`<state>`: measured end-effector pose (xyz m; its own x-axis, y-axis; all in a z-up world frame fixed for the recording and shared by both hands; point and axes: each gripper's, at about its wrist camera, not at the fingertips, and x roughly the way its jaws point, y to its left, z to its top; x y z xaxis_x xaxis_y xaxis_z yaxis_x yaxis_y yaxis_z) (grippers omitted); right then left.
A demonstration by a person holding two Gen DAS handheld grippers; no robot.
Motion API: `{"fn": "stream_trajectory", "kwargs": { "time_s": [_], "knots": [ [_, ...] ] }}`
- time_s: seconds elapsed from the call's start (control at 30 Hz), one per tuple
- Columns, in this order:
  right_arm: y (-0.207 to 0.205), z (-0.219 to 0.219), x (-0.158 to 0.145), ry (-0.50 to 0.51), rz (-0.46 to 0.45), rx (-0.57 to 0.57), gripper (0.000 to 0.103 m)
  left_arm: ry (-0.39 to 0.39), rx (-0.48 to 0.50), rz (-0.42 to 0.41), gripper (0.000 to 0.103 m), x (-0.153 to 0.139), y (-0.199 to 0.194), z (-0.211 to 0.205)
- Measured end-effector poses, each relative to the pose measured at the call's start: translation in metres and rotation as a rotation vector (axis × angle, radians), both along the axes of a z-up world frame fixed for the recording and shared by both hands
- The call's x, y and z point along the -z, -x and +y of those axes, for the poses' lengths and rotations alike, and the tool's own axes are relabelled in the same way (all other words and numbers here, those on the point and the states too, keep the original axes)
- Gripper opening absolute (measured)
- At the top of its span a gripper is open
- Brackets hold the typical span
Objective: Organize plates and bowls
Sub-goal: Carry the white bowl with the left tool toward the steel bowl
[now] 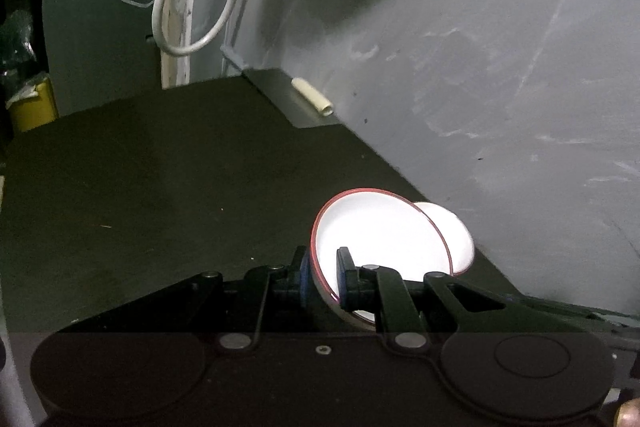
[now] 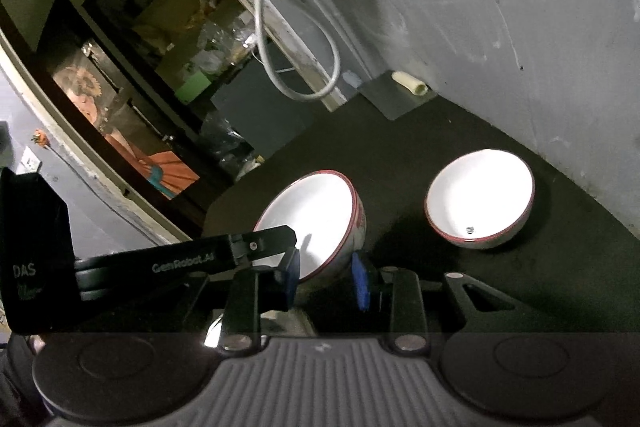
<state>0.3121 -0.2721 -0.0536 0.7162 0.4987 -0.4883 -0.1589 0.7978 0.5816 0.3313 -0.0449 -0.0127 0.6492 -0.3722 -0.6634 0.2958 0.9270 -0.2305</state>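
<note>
Dim, fisheye-warped, bowls (image 2: 480, 199) glaring white.

A white bowl with a thin red rim (image 1: 380, 239) is tipped up on its side above the dark table, its open face turned toward the left wrist camera and its near edge caught between blue pads. In the right wrist view this same bowl (image 2: 316, 223) shows red markings on its outer wall. A second white bowl (image 2: 480, 199), also red-rimmed, sits upright on the table near the grey wall, well apart from the first.
</note>
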Motion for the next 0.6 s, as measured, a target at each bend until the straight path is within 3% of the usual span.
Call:
{"fn": "stream_trajectory", "kwargs": {
  "time_s": [0.3,0.6],
  "knots": [
    [0.055,0.010,-0.039,0.019,-0.067,-0.017,0.030,0.044,-0.009,-0.079,0.015,-0.036,0.063,0.016],
    [0.117,0.028,-0.050,0.040,-0.070,-0.051,0.029,0.050,-0.016,-0.086,0.015,-0.040,0.129,0.034]
  ]
}}
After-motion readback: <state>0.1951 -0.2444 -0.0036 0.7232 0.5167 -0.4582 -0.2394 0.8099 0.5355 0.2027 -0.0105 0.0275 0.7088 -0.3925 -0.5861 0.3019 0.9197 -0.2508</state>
